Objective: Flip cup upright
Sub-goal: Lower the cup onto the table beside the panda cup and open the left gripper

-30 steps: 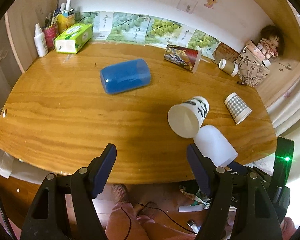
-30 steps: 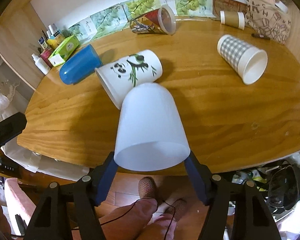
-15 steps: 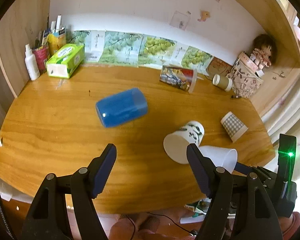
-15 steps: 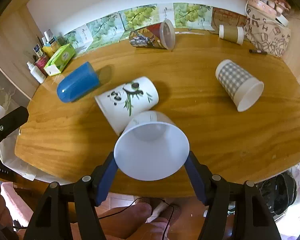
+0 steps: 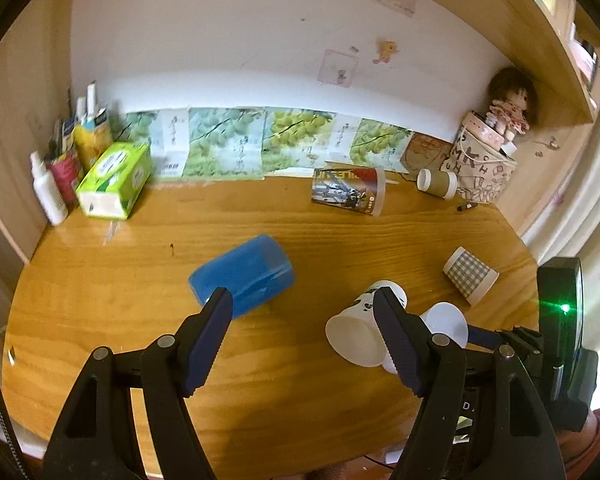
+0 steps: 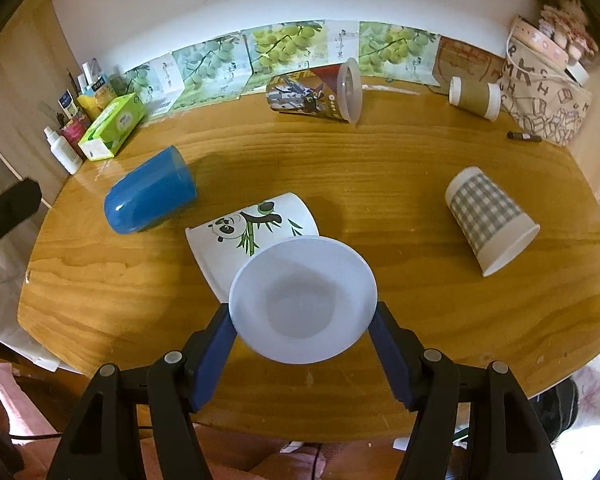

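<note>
Since a second ago the white cup (image 6: pixel 303 299) has swung round in the right gripper (image 6: pixel 302 322): it was showing its side wall, now its open mouth faces the wrist camera and you look straight down to the base. So it's being tipped, not yet standing. The jaws are clamped on the cup's sides near the rim, holding it over the near part of the wooden table (image 6: pixel 400 184), just in front of the panda cup (image 6: pixel 252 228), which lies on its side.

The left gripper (image 5: pixel 302 322) hangs over the table with jaws wide apart, nothing between them.

Handling-wise, the white cup looks like thin translucent plastic, so probably very light, a bit slick and easy to squash. A gentle pinch across the wall is likely the safest hold; squeeze hard and it could buckle or pop out.
</note>
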Demonstrator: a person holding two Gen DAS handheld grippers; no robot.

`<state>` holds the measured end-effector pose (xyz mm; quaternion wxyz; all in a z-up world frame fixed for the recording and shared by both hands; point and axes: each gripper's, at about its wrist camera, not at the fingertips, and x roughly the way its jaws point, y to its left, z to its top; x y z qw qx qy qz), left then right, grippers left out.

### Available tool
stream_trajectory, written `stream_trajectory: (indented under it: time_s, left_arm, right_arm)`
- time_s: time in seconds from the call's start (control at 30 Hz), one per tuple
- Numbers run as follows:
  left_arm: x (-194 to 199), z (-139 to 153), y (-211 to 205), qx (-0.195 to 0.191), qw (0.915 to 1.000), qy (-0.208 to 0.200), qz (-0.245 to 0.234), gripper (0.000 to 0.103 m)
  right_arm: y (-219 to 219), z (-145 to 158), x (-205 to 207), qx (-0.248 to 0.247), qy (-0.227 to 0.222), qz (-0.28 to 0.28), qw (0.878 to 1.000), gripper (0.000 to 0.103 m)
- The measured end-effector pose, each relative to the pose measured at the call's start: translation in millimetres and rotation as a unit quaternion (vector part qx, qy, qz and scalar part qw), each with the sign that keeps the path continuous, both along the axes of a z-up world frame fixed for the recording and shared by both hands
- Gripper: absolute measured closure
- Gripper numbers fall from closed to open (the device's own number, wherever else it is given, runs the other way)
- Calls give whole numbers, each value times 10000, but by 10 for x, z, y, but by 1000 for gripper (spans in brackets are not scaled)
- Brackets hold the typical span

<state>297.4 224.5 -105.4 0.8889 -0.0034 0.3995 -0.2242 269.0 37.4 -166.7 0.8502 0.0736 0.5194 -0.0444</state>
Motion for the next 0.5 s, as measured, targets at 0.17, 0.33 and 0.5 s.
stream_trajectory:
  time_s: [0.17, 0.33, 0.5]
  left_arm:
    - [26, -2, -33, 177, 9996, -118, -195, 27]
    - [100, -28, 53, 141, 9999, -30, -64, 27]
    - [135, -40, 119, 76, 10000, 33, 48, 27]
  right_arm:
    - [28, 10, 64, 23, -34, -43, 10000, 35]
    - [49, 10, 99, -7, -61, -96, 9999, 35]
    - [45, 9, 98, 28, -63, -170, 9998, 35]
